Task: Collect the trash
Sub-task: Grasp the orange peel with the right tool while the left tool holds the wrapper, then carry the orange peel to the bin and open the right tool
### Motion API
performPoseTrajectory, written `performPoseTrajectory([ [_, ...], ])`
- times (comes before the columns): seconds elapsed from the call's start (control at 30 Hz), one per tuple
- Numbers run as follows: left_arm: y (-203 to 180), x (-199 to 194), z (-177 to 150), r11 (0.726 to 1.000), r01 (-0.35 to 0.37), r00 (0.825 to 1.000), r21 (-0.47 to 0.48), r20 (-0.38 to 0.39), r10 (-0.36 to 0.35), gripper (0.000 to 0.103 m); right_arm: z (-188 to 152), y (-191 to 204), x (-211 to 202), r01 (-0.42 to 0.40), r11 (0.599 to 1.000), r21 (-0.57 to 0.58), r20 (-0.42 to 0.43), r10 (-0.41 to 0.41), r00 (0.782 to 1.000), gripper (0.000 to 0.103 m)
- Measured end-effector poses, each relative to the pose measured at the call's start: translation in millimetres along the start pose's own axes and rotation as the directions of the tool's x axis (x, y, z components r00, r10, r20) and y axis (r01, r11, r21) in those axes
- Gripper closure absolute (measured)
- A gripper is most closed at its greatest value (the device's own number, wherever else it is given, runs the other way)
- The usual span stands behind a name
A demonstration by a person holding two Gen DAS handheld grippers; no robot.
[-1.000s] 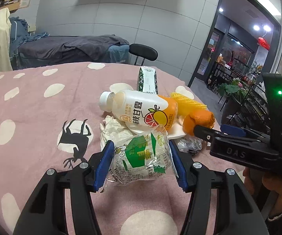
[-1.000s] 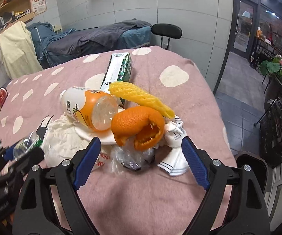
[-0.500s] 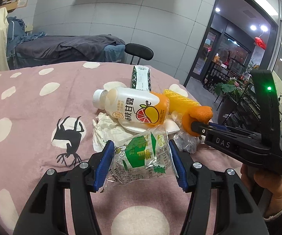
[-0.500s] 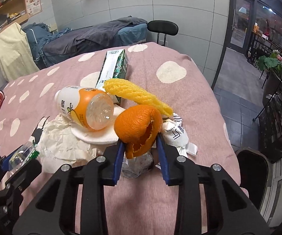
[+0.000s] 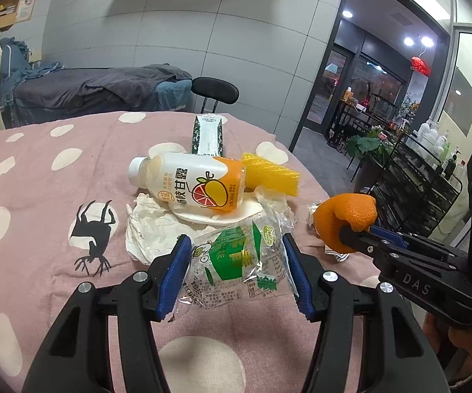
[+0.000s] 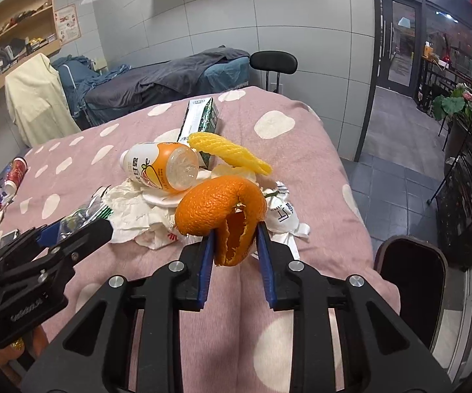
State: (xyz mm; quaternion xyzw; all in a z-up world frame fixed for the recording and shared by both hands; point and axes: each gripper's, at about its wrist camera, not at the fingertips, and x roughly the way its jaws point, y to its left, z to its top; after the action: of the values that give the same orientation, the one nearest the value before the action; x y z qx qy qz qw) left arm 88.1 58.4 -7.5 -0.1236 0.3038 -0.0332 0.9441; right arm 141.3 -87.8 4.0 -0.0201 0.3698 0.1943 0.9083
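We hold two grippers over a pink bedspread [image 5: 33, 177] with white spots and a black deer print. Far left in the right wrist view, a red paper cup [image 6: 17, 171] lies on the spread near some small clutter we cannot make out. Our left gripper [image 5: 236, 268] has its blue pads [image 5: 174, 275] clamped on a clear crinkled snack wrapper [image 5: 239, 262] with green print, pads pressing both sides, the wrapper lifted clear of the spread. Just beyond it sits the trash heap: crumpled white tissue [image 5: 147, 226], then a round white pad on which a juice bottle [image 5: 190, 185] lies on its side, white cap pointing left, orange base to the right. Behind the bottle a green-and-white carton [image 5: 208, 136] lies flat, its top end pointing away from us. Touching the bottle's base on the right is a yellow foam fruit net [image 5: 270, 175]. Further right, our right gripper [image 6: 236, 239] has just been closing and now pinches a curled orange peel [image 6: 219, 209] between its pads, peel raised above the heap. Under and just right of the peel a crumpled white wrapper with dark lettering [image 6: 283, 216] rests on the spread. Beyond the bed's far edge stands a black chair [image 6: 273, 60].
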Motion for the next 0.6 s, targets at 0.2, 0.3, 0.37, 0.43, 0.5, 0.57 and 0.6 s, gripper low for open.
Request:
performPoseTrajectory([
  [0.2,-18,3,-2,0.999,0.04,0.999,0.027,-0.009,-0.039,0.047,-14,-19,-26,0.022,0.999,0.031,0.04,-0.024,0.999,0.078],
  [0.3,-30,4,-3,0.997,0.066,0.998,0.047,-0.012,-0.066,0.047,-21,-33,-33,0.028,0.997,0.072,0.038,-0.031,0.999,0.08],
  [0.37,-37,5,-4,0.995,0.076,0.997,0.068,-0.012,-0.075,0.047,-26,-42,-37,0.041,0.995,0.088,0.036,-0.044,0.998,0.082],
  [0.43,-43,6,-5,0.993,0.088,0.996,0.076,-0.016,-0.087,0.047,-31,-51,-41,0.041,0.993,0.113,0.036,-0.046,0.998,0.082],
  [0.5,-47,8,-4,0.992,0.102,0.995,0.079,-0.023,-0.101,0.047,-35,-60,-48,0.044,0.99,0.132,0.044,-0.05,0.998,0.083],
  [0.57,-54,9,-4,0.989,0.117,0.993,0.09,-0.028,-0.115,0.047,-37,-68,-56,0.062,0.987,0.148,0.057,-0.071,0.996,0.083],
  [0.6,-58,10,-4,0.987,0.126,0.992,0.097,-0.033,-0.123,0.047,-38,-73,-59,0.074,0.985,0.155,0.063,-0.085,0.994,0.083],
])
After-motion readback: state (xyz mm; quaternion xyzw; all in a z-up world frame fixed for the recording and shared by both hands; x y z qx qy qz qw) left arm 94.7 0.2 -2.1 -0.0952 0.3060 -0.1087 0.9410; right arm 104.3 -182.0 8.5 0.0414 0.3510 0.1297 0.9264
